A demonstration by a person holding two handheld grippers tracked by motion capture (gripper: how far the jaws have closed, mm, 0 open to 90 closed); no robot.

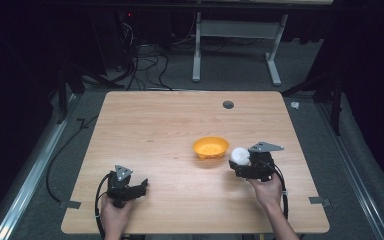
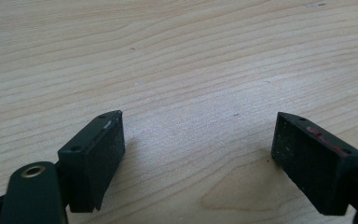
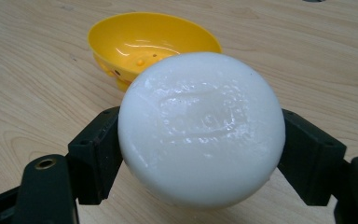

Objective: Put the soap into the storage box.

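High view: my right hand [image 1: 268, 192] comes in from the bottom edge and holds the right hand-held gripper [image 1: 241, 161] low over the bench [image 1: 180, 120], pointed left toward the yellow bowl [image 1: 210, 147]. My left hand [image 1: 114, 215] holds the left hand-held gripper [image 1: 142, 187] near the front left of the bench, well apart from the bowl. Its jaws stand wide apart with bare wood between them — nothing held.

The right hand-held gripper is closed on a white soap bar [image 3: 200, 128], one jaw on each side. The bar is round, glossy, with a faint embossed rectangle on its face. The bowl sits just beyond it — small holes show in its inner wall.
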